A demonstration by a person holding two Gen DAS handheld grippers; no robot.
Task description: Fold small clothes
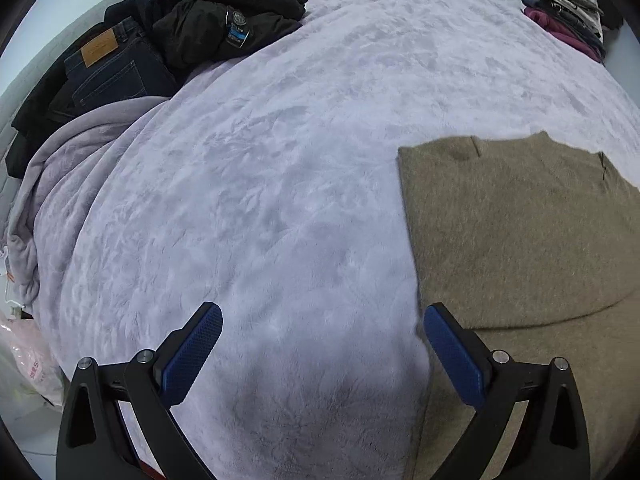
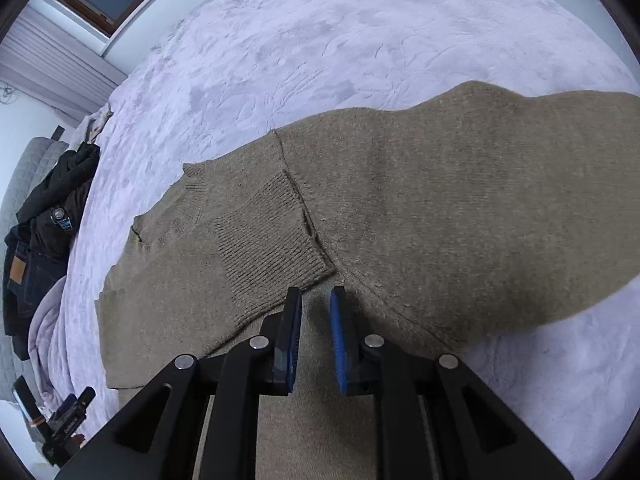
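Observation:
An olive-brown knit sweater (image 1: 520, 236) lies flat on the lilac fleece bed cover (image 1: 280, 160), at the right of the left wrist view. Its left side is folded in to a straight edge. In the right wrist view the sweater (image 2: 460, 200) fills the middle, with a ribbed cuff (image 2: 272, 240) of a sleeve laid over the body and the neckline at the left. My left gripper (image 1: 322, 320) is open wide and empty, just above the cover beside the sweater's left edge. My right gripper (image 2: 316, 304) hovers over the sweater near the cuff, jaws a narrow gap apart, holding nothing.
A pile of dark clothes with jeans (image 1: 116, 68) and a black jacket (image 1: 224, 20) lies at the bed's far left. A stack of folded clothes (image 1: 568, 12) sits at the far right corner. A bunched lilac blanket (image 1: 52, 184) hangs at the left edge.

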